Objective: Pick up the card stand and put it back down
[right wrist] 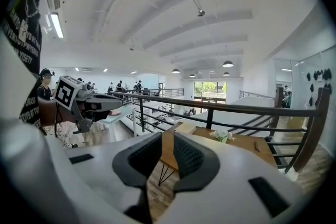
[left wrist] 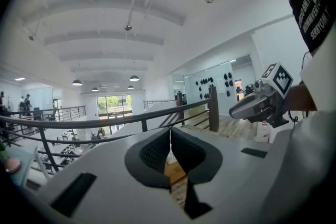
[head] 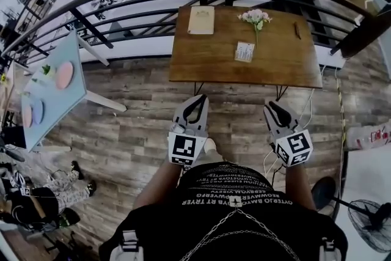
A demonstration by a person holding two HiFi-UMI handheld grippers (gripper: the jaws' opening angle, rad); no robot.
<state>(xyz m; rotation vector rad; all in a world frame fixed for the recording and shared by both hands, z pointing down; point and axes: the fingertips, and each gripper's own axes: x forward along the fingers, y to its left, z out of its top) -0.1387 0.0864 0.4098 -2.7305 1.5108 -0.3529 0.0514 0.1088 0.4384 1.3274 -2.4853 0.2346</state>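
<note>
Two empty grippers wait. The left gripper has its jaws pressed together at the tips on nothing. The right gripper holds its jaws slightly parted, also with nothing between them. Both hang close to the person's body, well apart from the wooden table. The card stand sits upright near the table's middle, just beside a flower sprig. Reaching seems the step in hand: move closer, spread the right jaws wider, and approach the stand squarely, clear of the stem.
</note>
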